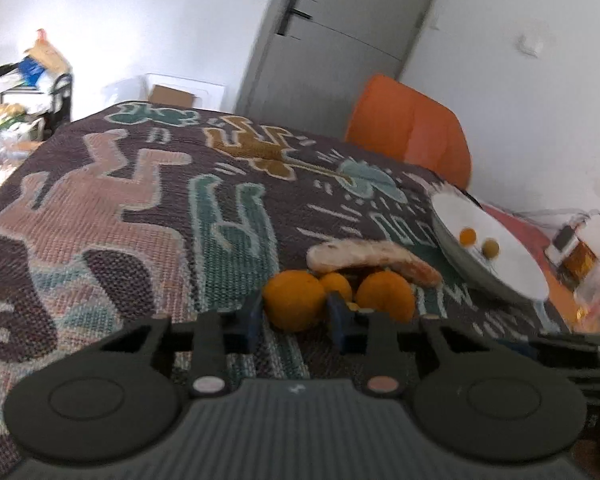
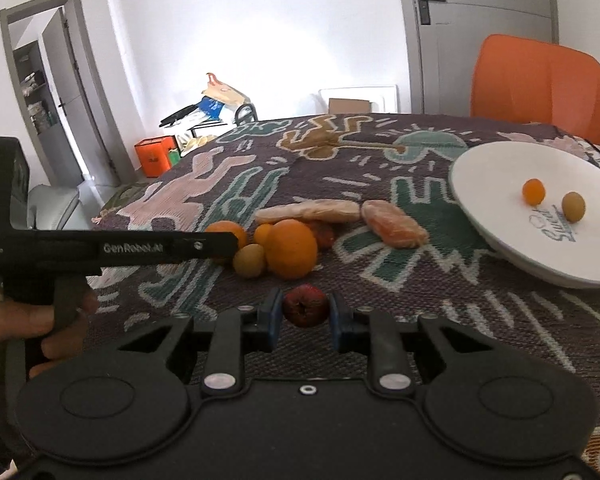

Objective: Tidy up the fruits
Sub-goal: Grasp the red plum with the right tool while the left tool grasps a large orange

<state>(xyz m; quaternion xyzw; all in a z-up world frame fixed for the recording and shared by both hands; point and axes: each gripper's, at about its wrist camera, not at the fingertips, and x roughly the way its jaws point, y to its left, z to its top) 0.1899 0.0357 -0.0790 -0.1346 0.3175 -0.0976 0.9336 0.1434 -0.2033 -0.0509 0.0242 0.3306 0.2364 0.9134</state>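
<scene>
Fruits (image 2: 292, 249) are sitting mid-tabletop, pastries (image 2: 394, 224) lying behind them; the left gripper (image 1: 296, 320) is clamping an orange (image 1: 294, 300), the right gripper (image 2: 305, 314) a red fruit (image 2: 305, 306).

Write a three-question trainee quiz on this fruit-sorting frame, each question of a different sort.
1. True or false: the white plate holds two small fruits.
2. What sits between the right tool fingers? A) red fruit B) banana C) plate
3. Fill in: the left tool brackets a large ____.

Key: 1 true; 2 A; 3 orange.
</scene>
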